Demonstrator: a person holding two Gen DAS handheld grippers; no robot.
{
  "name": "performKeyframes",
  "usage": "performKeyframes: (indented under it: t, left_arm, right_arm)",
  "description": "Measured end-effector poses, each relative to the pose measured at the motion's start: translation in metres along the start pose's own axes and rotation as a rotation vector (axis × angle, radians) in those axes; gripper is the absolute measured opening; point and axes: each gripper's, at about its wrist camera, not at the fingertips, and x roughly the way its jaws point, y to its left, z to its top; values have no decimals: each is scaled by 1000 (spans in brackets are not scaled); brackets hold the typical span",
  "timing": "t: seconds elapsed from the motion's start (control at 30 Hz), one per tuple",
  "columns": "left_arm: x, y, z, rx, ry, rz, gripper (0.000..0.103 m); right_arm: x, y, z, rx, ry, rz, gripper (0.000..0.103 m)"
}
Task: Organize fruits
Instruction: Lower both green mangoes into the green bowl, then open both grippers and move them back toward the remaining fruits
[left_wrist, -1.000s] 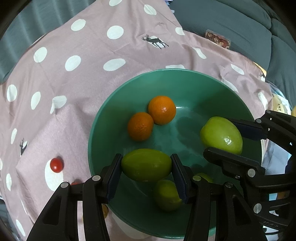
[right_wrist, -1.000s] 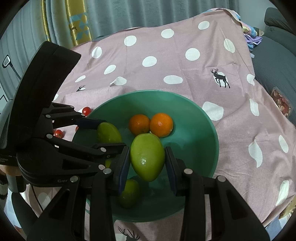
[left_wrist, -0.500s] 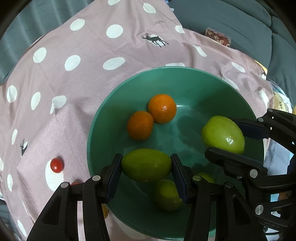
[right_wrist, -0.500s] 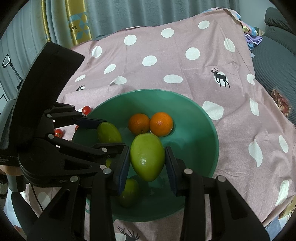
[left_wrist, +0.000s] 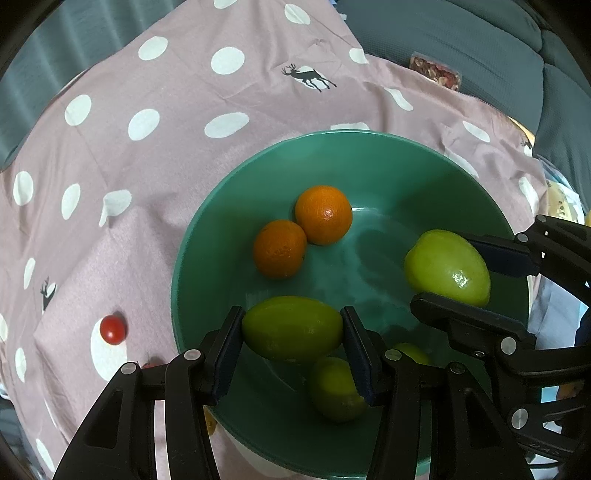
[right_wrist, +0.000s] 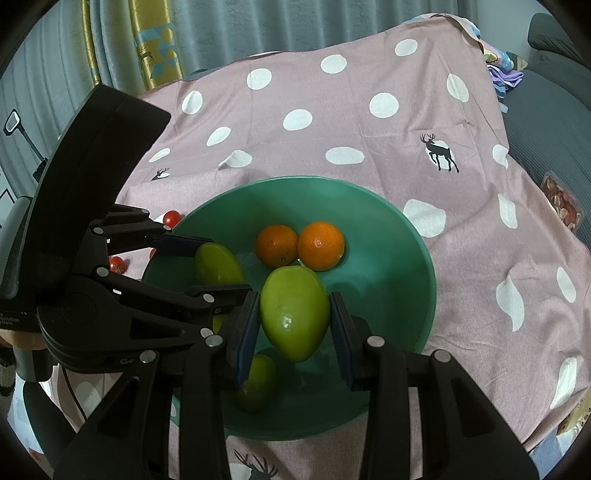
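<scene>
A green bowl (left_wrist: 388, 155) (right_wrist: 413, 258) sits on the pink dotted cloth. Two oranges (left_wrist: 323, 214) (right_wrist: 319, 245) lie side by side in it, and smaller green fruits (left_wrist: 334, 387) (right_wrist: 256, 382) rest near its front. My left gripper (left_wrist: 291, 328) (right_wrist: 212, 269) is shut on a green mango (left_wrist: 291, 326) (right_wrist: 218, 264), held lengthwise over the bowl's near-left part. My right gripper (right_wrist: 293, 315) (left_wrist: 454, 271) is shut on a second green mango (right_wrist: 293, 312) (left_wrist: 447, 267), held over the bowl's right side. Both mangoes hang above the bowl's floor.
Red cherry tomatoes (left_wrist: 112, 329) (right_wrist: 171, 218) lie on the cloth left of the bowl. A packet of dried snacks (left_wrist: 436, 70) (right_wrist: 561, 203) lies on the grey sofa beyond the cloth. Curtains hang behind, and folded clothes (right_wrist: 504, 70) lie at the far right.
</scene>
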Motion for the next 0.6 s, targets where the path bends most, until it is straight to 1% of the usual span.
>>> performKeyframes:
  t: [0.23, 0.33, 0.5, 0.53, 0.6]
  left_arm:
    - [0, 0, 0, 1, 0, 3, 53]
    - [-3, 0, 1, -5, -14, 3, 53]
    - [-12, 5, 2, -27, -41, 26, 53]
    - [-14, 5, 2, -31, -46, 28, 55]
    - [-21, 8, 0, -43, -65, 39, 70]
  right_arm:
    - [-2, -1, 0, 4, -13, -4, 38]
    - [-3, -2, 0, 3, -15, -9, 38]
    - [-5, -4, -1, 20, -19, -14, 38]
    - [-7, -5, -2, 24, -21, -14, 38]
    - [-9, -4, -1, 31, -28, -11, 42]
